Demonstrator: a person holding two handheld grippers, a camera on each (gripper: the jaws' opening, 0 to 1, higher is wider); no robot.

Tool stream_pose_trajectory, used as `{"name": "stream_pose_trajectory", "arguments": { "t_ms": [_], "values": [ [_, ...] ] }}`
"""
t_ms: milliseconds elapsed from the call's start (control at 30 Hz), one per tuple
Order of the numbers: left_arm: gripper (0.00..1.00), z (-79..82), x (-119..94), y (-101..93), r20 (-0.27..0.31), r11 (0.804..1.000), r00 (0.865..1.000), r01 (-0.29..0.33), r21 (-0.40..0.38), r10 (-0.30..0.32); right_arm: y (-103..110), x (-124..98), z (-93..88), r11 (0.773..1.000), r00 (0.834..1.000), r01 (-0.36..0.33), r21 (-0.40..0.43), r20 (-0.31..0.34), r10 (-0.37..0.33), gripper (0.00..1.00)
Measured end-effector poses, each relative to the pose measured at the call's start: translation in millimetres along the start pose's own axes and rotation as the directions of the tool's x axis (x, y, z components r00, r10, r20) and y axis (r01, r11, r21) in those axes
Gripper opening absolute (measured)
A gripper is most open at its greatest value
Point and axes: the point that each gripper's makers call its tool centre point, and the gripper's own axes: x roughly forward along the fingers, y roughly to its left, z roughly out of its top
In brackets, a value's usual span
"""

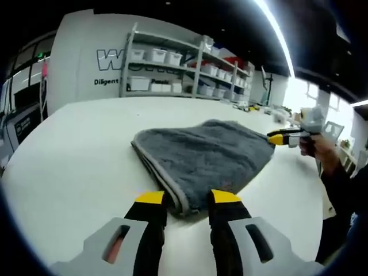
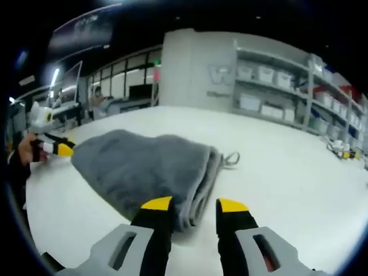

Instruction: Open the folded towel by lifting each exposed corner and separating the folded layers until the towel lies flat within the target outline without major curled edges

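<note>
A grey folded towel (image 1: 207, 152) lies on the white table (image 1: 75, 155). In the left gripper view my left gripper (image 1: 188, 196) stands open, its yellow-tipped jaws on either side of the towel's near corner. At the towel's far right corner sits my right gripper (image 1: 276, 138), held by a hand (image 1: 319, 146). In the right gripper view the towel (image 2: 138, 164) shows stacked layers along its right edge and a small hanging loop (image 2: 232, 157). My right gripper (image 2: 194, 204) is open with the near corner between its jaws. My left gripper (image 2: 64, 149) touches the far left corner.
Metal shelves with white bins (image 1: 184, 72) stand behind the table against a grey wall; they are also at the back right (image 2: 287, 92). Small items (image 2: 342, 152) lie near the table's far edge. Bare table (image 2: 287, 172) spreads wide around the towel.
</note>
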Motion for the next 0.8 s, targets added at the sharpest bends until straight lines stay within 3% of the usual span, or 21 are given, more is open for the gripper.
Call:
{"name": "stream_pose_trajectory", "arguments": {
  "t_ms": [267,633,800],
  "values": [
    [0.20,0.7,0,1.0,0.003,1.000,1.000,-0.003,0.013,0.003,2,3,-5.0,0.997,0.999,0.011,-0.075,-0.035,-0.014,0.15],
    [0.11,-1.3,0,0.3,-0.007,0.999,1.000,-0.011,0.044,0.012,3,7,-10.5,0.999,0.998,-0.018,-0.038,-0.060,0.016,0.10],
    [0.09,-0.5,0,-0.4,0.001,0.995,1.000,-0.024,0.094,0.024,4,8,-12.2,0.999,0.996,-0.036,-0.039,-0.084,0.033,0.08]
  ]
}}
